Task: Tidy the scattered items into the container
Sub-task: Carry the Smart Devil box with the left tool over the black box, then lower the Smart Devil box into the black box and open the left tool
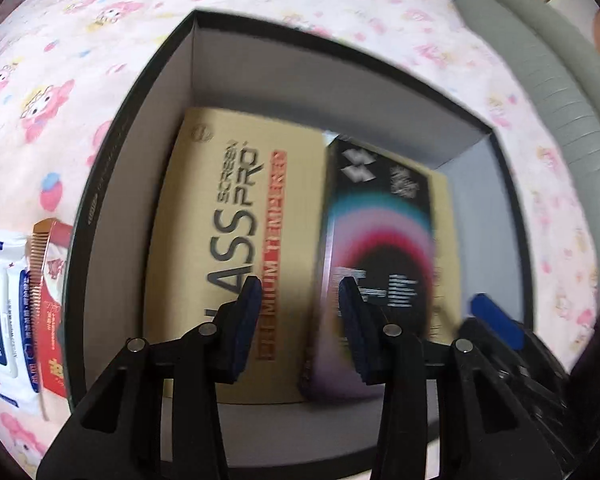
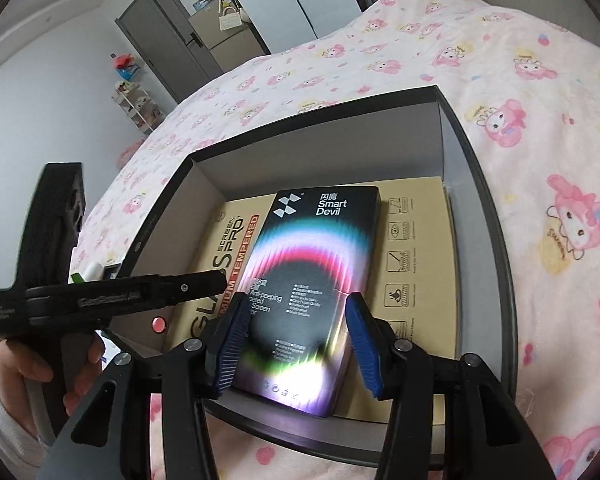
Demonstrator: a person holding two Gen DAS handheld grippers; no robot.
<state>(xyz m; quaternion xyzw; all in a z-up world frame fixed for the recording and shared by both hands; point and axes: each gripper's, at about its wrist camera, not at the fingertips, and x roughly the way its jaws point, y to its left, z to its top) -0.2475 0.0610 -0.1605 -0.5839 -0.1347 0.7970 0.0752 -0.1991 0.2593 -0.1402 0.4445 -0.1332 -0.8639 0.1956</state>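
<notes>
A black open box (image 1: pixel 112 184) (image 2: pixel 472 152) with grey inner walls stands on the bed. On its floor lies a flat tan "Glass Screen Pro" carton (image 1: pixel 204 248) (image 2: pixel 420 240). A black "Smart Devil" box (image 1: pixel 380 224) (image 2: pixel 312 264) with a rainbow arc rests tilted on top of it. My right gripper (image 2: pixel 296 346) is shut on that box's near end, with a blue pad (image 1: pixel 496 320) on each long edge. My left gripper (image 1: pixel 300 320) (image 2: pixel 220 280) hangs open over the carton and the black box's left edge, nothing between its pads.
Left of the container lie a wet-wipes pack (image 1: pixel 0 312), a brown comb (image 1: pixel 38 268) and a red packet (image 1: pixel 54 320). The pink cartoon blanket (image 2: pixel 500 80) surrounds the box. A grey padded headboard (image 1: pixel 548 92) runs along one side. A hand (image 2: pixel 16 364) holds the left gripper.
</notes>
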